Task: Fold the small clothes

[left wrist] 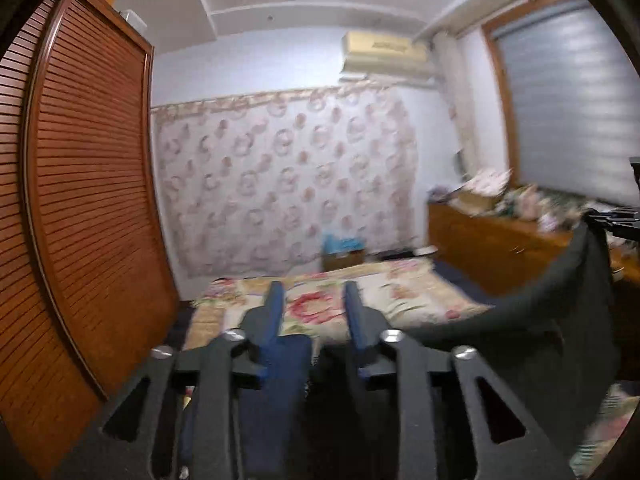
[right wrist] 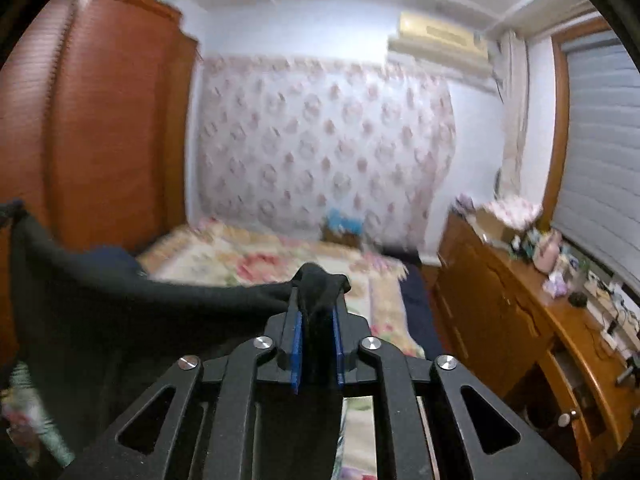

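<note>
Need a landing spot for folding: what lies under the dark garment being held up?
The floral bedspread shows past the far edge of the dark garment and beneath the right tongs gripping it. Whatever lies directly below the hanging cloth is covered.

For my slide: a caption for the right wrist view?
Right gripper pinches a dark garment lifted above a floral bed.

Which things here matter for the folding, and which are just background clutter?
Job:
dark garment
right hand-held gripper, clamped on it
left hand-held gripper, open
flowered bed below

Lying about:
wardrobe
air conditioner
dresser with clutter on top
window blind
</note>
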Motion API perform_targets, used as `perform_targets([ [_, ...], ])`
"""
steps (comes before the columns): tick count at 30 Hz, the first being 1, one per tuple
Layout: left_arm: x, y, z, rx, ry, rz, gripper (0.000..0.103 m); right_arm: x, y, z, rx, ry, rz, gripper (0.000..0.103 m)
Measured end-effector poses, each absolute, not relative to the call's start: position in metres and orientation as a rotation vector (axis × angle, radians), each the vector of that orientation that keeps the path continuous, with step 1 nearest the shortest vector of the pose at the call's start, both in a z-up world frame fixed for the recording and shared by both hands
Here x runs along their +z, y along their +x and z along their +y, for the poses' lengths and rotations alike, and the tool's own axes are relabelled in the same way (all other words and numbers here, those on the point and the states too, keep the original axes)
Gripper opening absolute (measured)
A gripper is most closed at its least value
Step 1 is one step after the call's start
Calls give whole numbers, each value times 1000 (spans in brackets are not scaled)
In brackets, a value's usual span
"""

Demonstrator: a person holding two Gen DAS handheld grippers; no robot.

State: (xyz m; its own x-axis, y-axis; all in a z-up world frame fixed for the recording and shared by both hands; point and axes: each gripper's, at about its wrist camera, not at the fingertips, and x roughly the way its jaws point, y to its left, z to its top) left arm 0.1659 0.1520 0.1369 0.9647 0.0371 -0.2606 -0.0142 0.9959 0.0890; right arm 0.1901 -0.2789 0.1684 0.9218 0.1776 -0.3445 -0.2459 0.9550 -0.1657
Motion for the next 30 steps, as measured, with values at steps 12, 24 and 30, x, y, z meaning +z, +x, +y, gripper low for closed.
perform_targets([
  [12,32,171,155,-95,29,510,71,26,265,-263,177,-155,664,41],
  [24,-18,89,131,-170,51,634,78,19,164,-351,306,-88,674,41],
  [30,-44,52,132,-144,40,715,69,2,143,-367,279,-91,734,43],
])
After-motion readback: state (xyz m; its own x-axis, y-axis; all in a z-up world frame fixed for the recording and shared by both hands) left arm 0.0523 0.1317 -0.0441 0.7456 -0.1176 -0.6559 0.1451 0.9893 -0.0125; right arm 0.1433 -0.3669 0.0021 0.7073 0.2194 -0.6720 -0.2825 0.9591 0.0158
